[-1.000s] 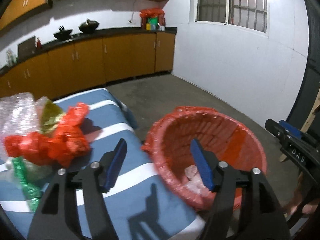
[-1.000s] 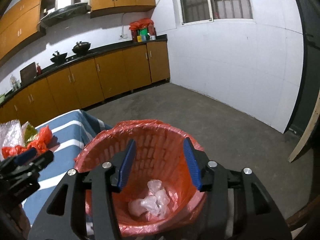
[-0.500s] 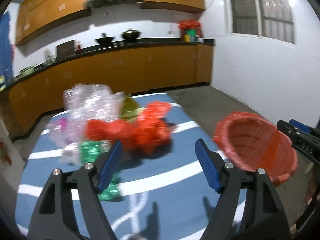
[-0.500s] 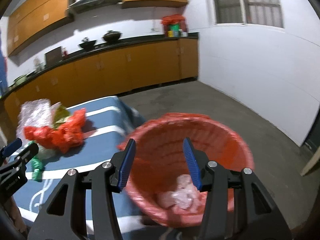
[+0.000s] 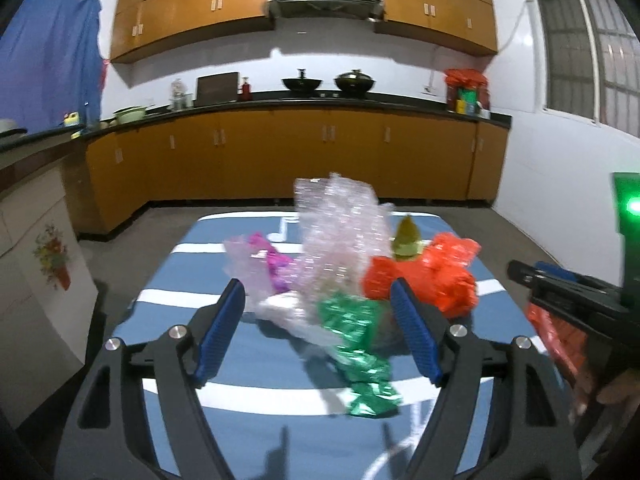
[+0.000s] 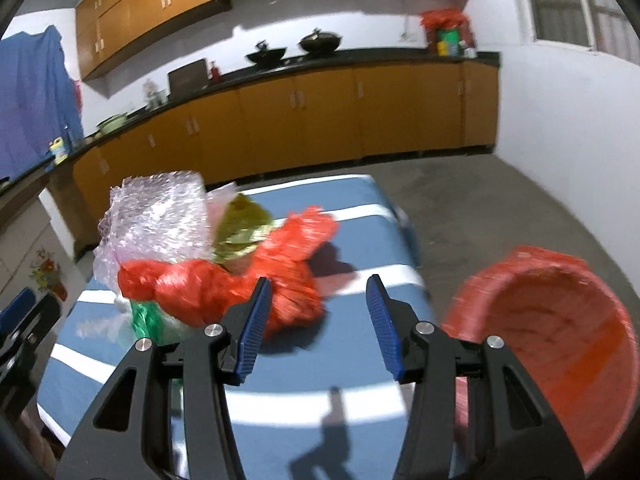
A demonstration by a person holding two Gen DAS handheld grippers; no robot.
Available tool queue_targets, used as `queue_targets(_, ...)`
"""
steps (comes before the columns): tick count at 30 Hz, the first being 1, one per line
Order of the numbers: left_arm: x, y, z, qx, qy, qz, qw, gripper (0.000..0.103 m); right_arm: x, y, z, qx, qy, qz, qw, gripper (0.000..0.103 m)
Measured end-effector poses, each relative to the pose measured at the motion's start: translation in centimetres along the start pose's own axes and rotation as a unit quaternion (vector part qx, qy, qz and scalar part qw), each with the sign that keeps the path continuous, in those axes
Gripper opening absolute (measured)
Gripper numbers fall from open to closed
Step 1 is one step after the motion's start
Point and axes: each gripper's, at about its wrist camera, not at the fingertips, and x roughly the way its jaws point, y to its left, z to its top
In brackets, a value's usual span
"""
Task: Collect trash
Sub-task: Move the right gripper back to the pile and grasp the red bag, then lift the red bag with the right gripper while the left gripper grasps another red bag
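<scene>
A kitchen with orange-brown base cabinets [image 5: 280, 152] under a black countertop [image 5: 360, 100] frames the scene, two dark woks [image 5: 328, 80] standing on the counter. In front stands a table under a blue cloth with white stripes [image 5: 280, 396]. Off its right edge, seen from the right wrist, sits a round basket lined with a red plastic bag [image 6: 568, 344], apart from the heap of rubbish.

That heap lies near the middle of the cloth: a tall crumple of clear bubble wrap [image 5: 340, 232], a bunched red plastic bag [image 5: 436, 276] touching its right side, a twist of green foil wrapper [image 5: 360, 344] trailing toward the camera, a scrap of magenta wrapper [image 5: 272, 260] at the left and an olive-yellow wrapper [image 5: 406, 236] peeking behind the red bag.

The left gripper [image 5: 318, 332] hovers before the heap, its blue-padded jaws just opened wider; green foil and bubble wrap show between them, not pressed by either pad. The right gripper [image 6: 316, 320] holds its jaws apart over bare cloth, the left pad overlapping the red bag in view; contact cannot be told.
</scene>
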Motion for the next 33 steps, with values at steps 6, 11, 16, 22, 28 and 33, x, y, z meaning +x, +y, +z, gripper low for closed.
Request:
queue_targets(6,0.5,2.4,-0.1,-0.017,0.006,0.015,0.9997,0.074,5.0,1.9,0.7,-0.01,0.042,0.005,0.999,0.05)
queue_targets(11,1.2,3.3,-0.2,-0.026,0.011,0.014,0.9995,0.074,6.5,1.7,-0.6,-0.016,0.082,0.005,0.997,0.044)
queue_targets(16,1.6,3.1,-0.1,-0.028,0.015,0.005,0.9995,0.074,5.6,1.6,-1.9,-0.036,0.092,0.01,0.995,0.032)
queue_targets(22,1.5,1.8,0.3,-0.02,0.01,-0.012,0.9997,0.074,2.6,-0.1,-3.0,-0.021,0.08,0.017,0.996,0.028)
queue_targets(28,2.6,-1.1,1.4,0.003,0.014,-0.046,0.9989,0.074,-0.7,-2.9,-3.9,0.005,0.058,0.008,0.998,0.028)
queue_targets(33,4.6,-3.8,2.0,0.02,0.035,-0.07,0.9967,0.074,-2.8,-4.3,-4.4,0.009,0.042,-0.009,0.999,0.028)
